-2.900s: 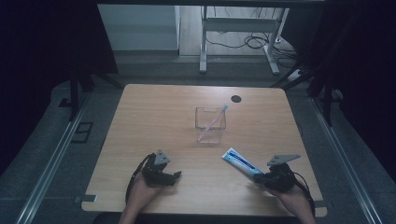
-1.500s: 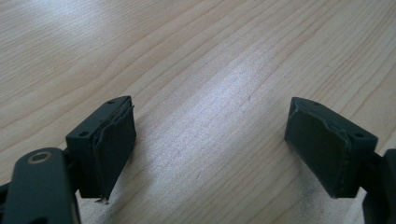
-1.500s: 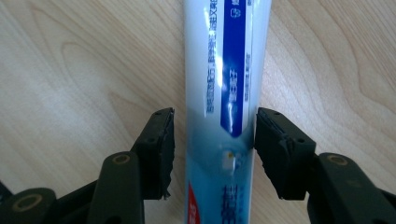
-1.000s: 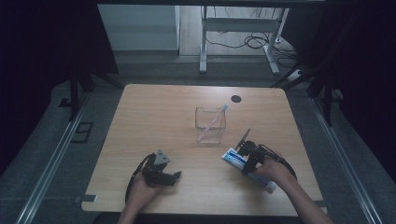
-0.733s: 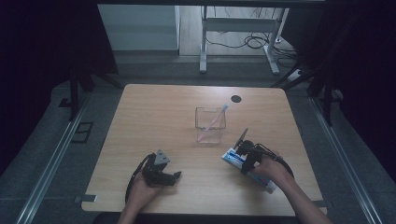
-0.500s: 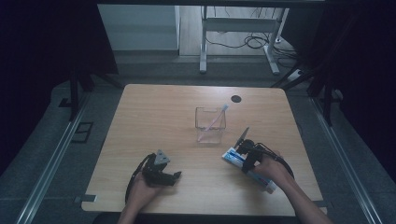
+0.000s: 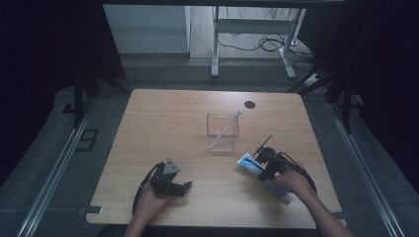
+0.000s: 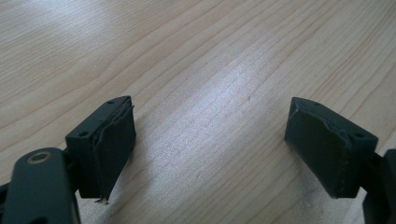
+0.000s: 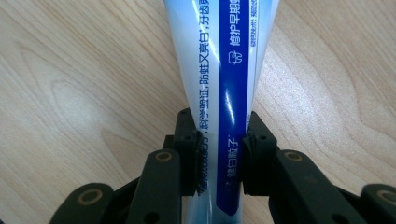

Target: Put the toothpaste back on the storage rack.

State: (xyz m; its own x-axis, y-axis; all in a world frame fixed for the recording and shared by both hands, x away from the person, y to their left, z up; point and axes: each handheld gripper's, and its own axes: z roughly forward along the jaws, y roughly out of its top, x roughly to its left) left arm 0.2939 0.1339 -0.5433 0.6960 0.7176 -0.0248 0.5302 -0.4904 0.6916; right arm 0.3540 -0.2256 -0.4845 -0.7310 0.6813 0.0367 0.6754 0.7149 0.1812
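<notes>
Left claw (image 7: 170, 183) is parked on the counter (image 7: 163, 128), jaws wide apart, nothing between them, just bare wood ahead. Up and right of it I see the clear cup (image 7: 223, 132), a toothbrush (image 7: 225, 130) leaning inside. Right claw (image 7: 263, 165) has just been closing; its pads now pinch the toothpaste tube (image 9: 224, 70), which lies flat on the counter, running straight out ahead. My read: grasp done; lift and carry to the cup, probably, not yet begun.

The tube (image 9: 219, 70) at top centre of the right gripper view carries Chinese print — dark characters on its white band, white "修护早期" beside a tooth sign on the blue stripe.
</notes>
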